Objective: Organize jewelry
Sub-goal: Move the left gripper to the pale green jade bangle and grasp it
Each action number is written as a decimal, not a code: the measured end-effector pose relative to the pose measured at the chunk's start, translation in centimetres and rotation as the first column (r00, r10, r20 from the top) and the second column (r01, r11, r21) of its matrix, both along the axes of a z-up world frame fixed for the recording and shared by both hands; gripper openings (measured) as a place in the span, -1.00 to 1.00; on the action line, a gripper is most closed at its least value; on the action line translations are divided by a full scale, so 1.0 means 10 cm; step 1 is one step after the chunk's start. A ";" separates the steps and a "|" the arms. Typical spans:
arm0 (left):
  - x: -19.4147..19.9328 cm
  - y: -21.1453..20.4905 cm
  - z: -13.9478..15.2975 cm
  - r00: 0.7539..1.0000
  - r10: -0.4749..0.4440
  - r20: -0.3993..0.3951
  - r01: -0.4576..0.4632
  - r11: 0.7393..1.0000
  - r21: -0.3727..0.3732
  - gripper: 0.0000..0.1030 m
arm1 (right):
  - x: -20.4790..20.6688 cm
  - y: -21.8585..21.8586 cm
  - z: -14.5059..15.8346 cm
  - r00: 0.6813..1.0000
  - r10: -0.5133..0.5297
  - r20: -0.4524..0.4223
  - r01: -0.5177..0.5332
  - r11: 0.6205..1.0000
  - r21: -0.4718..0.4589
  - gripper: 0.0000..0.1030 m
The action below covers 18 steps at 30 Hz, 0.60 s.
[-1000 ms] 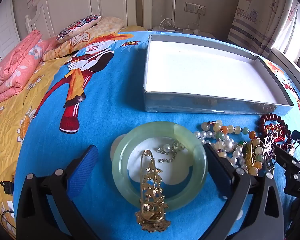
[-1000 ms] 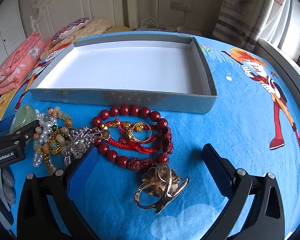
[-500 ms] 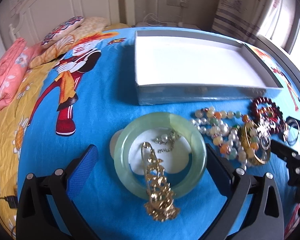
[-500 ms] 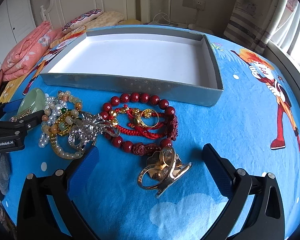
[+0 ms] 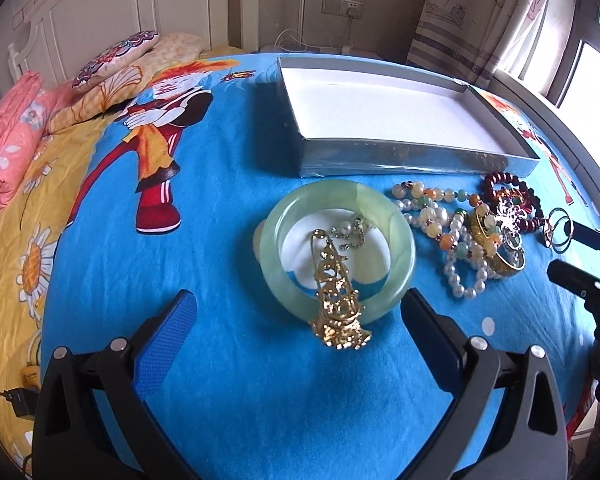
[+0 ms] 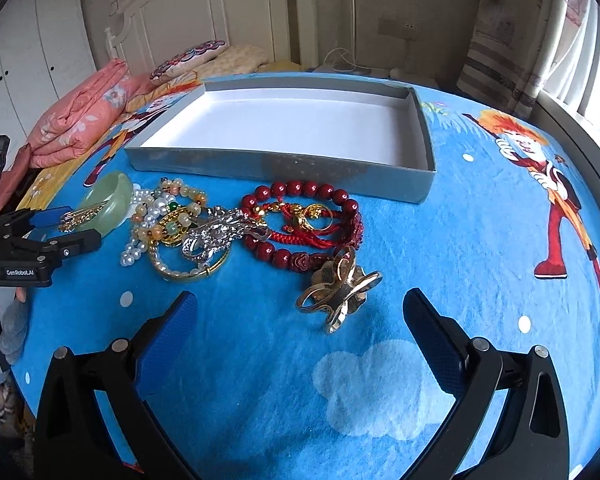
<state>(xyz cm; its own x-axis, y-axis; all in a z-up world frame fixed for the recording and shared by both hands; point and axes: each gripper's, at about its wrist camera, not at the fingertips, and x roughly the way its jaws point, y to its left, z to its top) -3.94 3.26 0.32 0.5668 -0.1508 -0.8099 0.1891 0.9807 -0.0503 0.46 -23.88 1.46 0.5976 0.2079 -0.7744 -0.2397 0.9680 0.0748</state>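
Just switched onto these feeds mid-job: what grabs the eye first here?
The heap of jewelry on the blue bedspread: a green bangle with a gold brooch draped over its near rim, then pearl and bead strands, a red bead bracelet and a gold hair clip nearest the right gripper. Behind them lies a shallow gray box with nothing in it. Both grippers, left gripper included, are open and hold nothing.

black hand-held gripper [image 5: 296, 312] with blue textured pads [image 5: 168, 344], silver screws.
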 end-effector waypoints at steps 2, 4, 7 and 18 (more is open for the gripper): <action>0.00 -0.04 0.00 1.000 0.007 -0.001 -0.007 1.000 0.022 0.96 | 0.02 -0.05 0.02 1.000 -0.013 0.007 0.013 1.000 0.015 0.91; 0.04 -0.07 0.00 1.000 0.014 -0.007 -0.014 0.999 0.043 0.96 | 0.02 -0.08 0.02 1.000 -0.025 0.011 0.024 0.999 0.030 0.91; 0.14 -0.14 0.00 1.000 -0.005 -0.021 0.006 0.998 0.068 0.96 | 0.02 -0.06 0.03 1.000 -0.023 0.019 0.022 0.999 0.025 0.91; 0.31 -0.30 0.07 0.996 -0.091 0.021 0.089 0.994 0.066 0.52 | -0.02 -0.05 0.05 0.999 -0.023 0.041 0.022 0.999 0.029 0.91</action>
